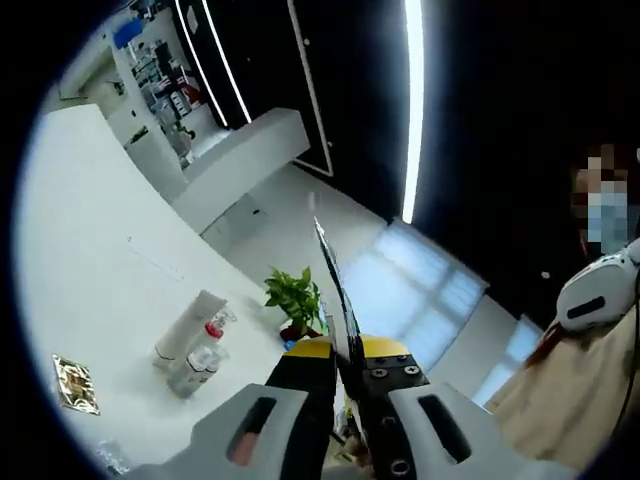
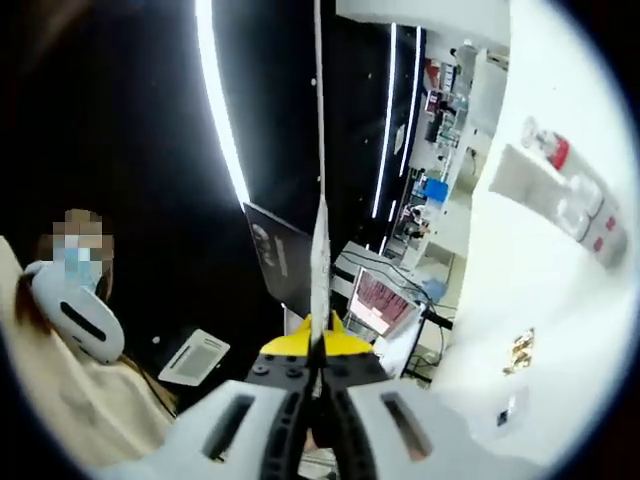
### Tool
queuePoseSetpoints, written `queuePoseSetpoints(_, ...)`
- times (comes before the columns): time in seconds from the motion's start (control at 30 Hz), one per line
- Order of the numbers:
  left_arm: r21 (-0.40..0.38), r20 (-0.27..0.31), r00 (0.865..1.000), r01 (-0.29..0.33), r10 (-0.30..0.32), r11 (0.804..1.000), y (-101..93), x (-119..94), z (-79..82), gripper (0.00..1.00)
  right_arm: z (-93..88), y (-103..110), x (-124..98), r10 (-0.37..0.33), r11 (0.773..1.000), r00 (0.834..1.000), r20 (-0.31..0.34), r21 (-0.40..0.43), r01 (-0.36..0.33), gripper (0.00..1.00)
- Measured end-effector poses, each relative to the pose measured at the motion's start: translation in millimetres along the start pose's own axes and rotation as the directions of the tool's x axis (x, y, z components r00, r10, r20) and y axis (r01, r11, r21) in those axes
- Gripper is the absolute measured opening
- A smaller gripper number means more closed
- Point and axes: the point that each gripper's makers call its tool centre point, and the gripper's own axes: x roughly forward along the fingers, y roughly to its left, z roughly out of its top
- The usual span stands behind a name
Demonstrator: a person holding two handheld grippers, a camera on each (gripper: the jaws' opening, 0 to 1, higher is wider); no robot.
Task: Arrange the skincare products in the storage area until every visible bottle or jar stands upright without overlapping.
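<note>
Skincare bottles (image 1: pixel 195 350) — one white tube, one clear red-capped bottle — lie tipped; both grippers closed, empty.

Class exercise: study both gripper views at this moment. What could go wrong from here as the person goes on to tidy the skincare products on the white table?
1. The white tube and the clear bottle with a red cap lie touching; grasping one may roll the other.
2. Both the left hand-held gripper and the right hand-held gripper appear shut and point away from the table, so reaching down could knock the products.
3. The potted plant nearby could be bumped.
</note>
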Motion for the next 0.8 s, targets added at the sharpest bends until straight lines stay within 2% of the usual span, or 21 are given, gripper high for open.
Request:
queuePoseSetpoints(0.17,-0.031,-0.008,1.000,-0.010,0.009,0.999,0.3,-5,-13.0,0.11,2.9,-4,0,-0.016,1.000,1.000,0.026,0.006,0.016,0.01)
queuePoseSetpoints(0.27,-0.056,-0.011,0.999,-0.046,0.046,0.997,5.9,-12,-25.0,0.12,8.8,-11,-1,-0.035,0.999,0.998,0.056,0.023,0.033,0.01)
queuePoseSetpoints(0.47,-0.105,0.033,0.997,-0.066,0.070,0.992,9.2,-21,-22.9,0.03,1.0,-27,0,-0.098,0.995,0.995,0.029,0.034,0.097,0.02)
queuePoseSetpoints(0.5,-0.131,0.051,0.995,-0.074,0.081,0.989,10.8,-22,-20.6,0.01,-5.0,-39,-1,-0.152,0.988,0.988,-0.003,0.040,0.152,0.03)
queuePoseSetpoints(0.53,-0.179,0.071,0.994,-0.069,0.083,0.981,10.7,-23,-18.4,0.00,-10.7,-46,-2,-0.180,0.984,0.983,-0.041,0.009,0.180,0.05)
queuePoseSetpoints(0.6,-0.203,0.096,0.992,-0.065,0.086,0.977,13.5,-24,-17.1,0.00,-15.4,-57,-2,-0.233,0.970,0.969,-0.081,-0.089,0.226,0.13)
queuePoseSetpoints(0.63,-0.218,0.132,0.987,-0.057,0.088,0.974,14.8,-26,-13.6,0.00,-14.8,-63,-3,-0.253,0.961,0.962,-0.100,-0.145,0.237,0.15)
queuePoseSetpoints(0.73,-0.271,0.180,0.977,-0.065,0.117,0.960,22.5,-30,-8.1,0.00,-16.1,-62,0,-0.249,0.963,0.959,-0.136,-0.141,0.230,0.25)
queuePoseSetpoints(0.8,-0.283,0.181,0.975,-0.074,0.129,0.956,28.9,-33,-8.4,0.00,-12.9,-66,-1,-0.263,0.952,0.954,-0.143,-0.196,0.234,0.28)
